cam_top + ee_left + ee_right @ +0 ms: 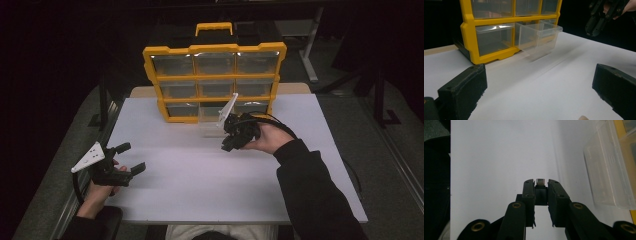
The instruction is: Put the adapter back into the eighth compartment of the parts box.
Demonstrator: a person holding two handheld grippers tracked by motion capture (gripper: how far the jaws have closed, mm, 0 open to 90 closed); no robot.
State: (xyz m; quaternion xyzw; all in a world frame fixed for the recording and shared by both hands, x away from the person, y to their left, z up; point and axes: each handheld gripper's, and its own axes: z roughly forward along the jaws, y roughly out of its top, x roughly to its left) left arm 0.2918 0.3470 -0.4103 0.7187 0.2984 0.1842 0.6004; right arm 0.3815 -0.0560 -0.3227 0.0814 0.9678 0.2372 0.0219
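Over the white table (200, 190), the right gripper (541, 185) jaws pinch a small metal piece (540, 181) at their tips.

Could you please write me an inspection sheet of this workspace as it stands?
Surface: white table, bare in front.
Job's things: yellow drawer cabinet upright at the far edge; clear drawer in the bottom row pulled out; small grey metal part pinched in the right gripper.
Clutter: nothing seen.
Grippers: left gripper open, low at the table's left edge; right gripper raised beside the open drawer.
Cables: black cable loops over the right hand.
Surroundings: dark room, metal stand legs behind the table.
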